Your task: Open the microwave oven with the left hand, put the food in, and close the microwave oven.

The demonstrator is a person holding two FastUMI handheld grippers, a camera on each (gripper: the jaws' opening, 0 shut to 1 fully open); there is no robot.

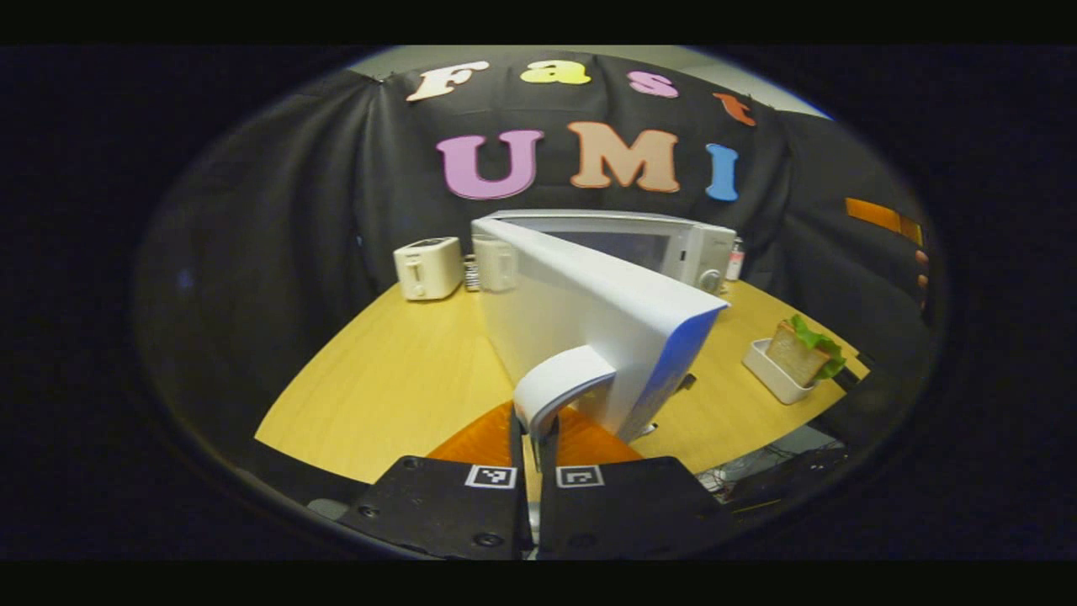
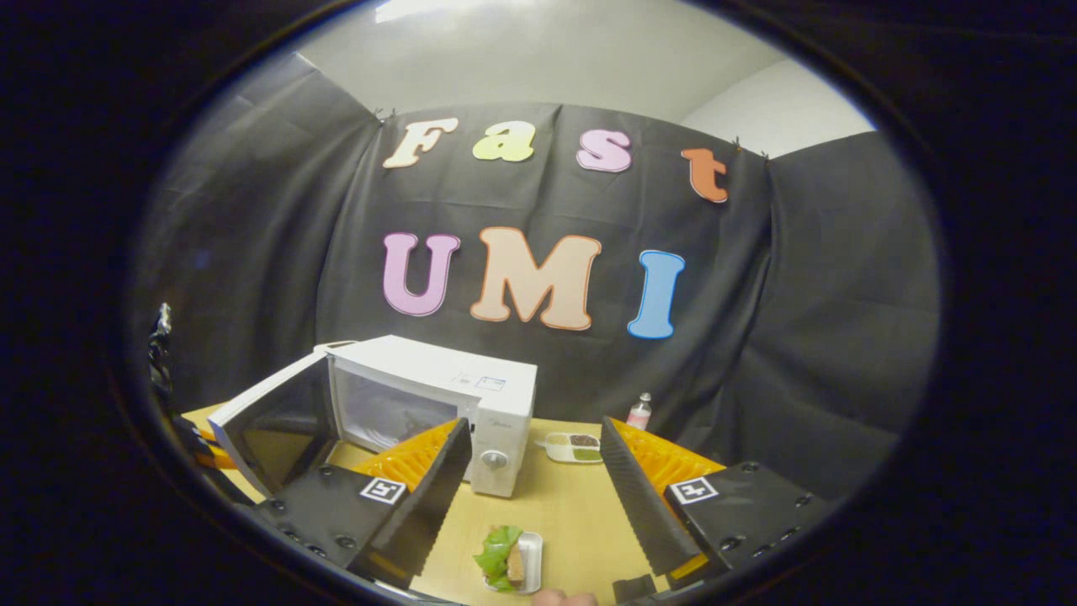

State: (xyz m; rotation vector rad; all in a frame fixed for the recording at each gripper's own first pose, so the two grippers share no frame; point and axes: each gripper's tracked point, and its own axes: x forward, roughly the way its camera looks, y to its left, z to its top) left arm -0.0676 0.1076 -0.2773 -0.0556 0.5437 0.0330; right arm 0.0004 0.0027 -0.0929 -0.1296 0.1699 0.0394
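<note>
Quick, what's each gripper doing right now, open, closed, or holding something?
Left gripper: shut on the door handle of the open microwave door.
Right gripper: open, holding nothing, above the sandwich tray.

A white toaster (image 1: 427,268) is sitting on the wooden tabletop (image 1: 395,379) near the black cloth wall (image 1: 278,210). A small bottle (image 2: 640,411) is standing at the tabletop's far edge, just beside a divided dish (image 2: 574,447) holding dark and green fillings.

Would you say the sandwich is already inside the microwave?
No; the sandwich sits in its white tray on the table, in front of the open microwave.
</note>
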